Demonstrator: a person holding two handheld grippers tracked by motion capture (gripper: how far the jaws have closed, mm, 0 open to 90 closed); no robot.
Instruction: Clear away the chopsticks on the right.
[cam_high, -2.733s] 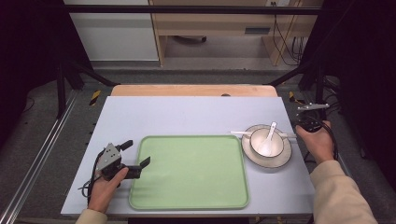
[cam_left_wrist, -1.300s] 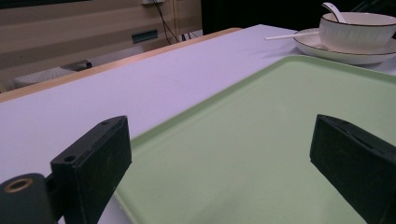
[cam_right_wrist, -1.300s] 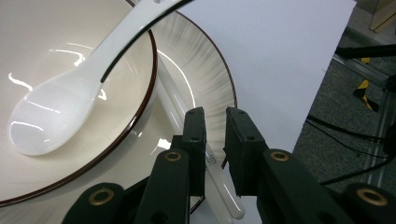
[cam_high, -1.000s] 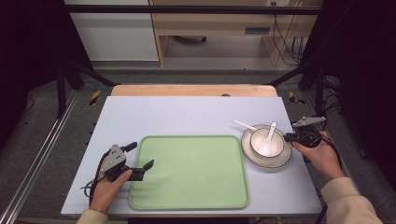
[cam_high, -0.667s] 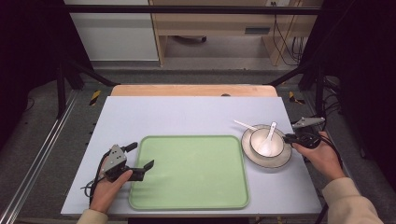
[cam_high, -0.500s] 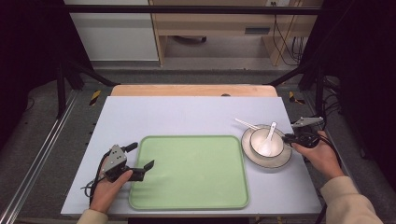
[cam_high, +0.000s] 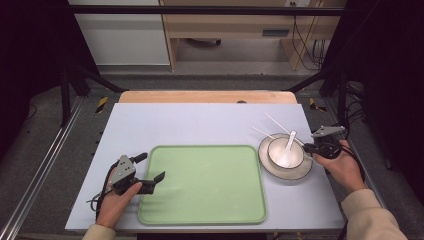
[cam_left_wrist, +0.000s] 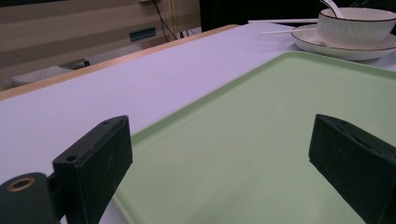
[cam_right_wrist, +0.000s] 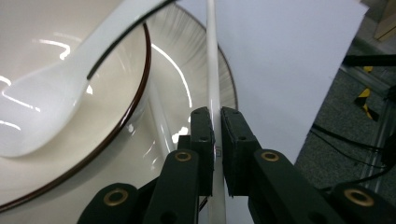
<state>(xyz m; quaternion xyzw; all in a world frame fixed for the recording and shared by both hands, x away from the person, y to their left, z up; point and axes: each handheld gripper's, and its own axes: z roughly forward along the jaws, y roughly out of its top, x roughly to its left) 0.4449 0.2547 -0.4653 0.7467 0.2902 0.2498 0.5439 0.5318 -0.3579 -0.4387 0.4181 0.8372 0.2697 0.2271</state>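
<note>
White chopstick (cam_right_wrist: 212, 70) pinched in right hand-held gripper (cam_right_wrist: 217, 140) whose jaws just closed, by the plate (cam_high: 300, 175) seemingly near desk's (cam_high: 200, 125) right edge, left hand-held gripper (cam_left_wrist: 224, 154) spread over green tray (cam_high: 200, 185).

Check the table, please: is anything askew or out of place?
Only the white chopsticks stand out. One lies with its end on the plate rim; the other is pinched in the right hand-held gripper, slanting over the plate. The bowl, spoon and green tray look orderly.
</note>
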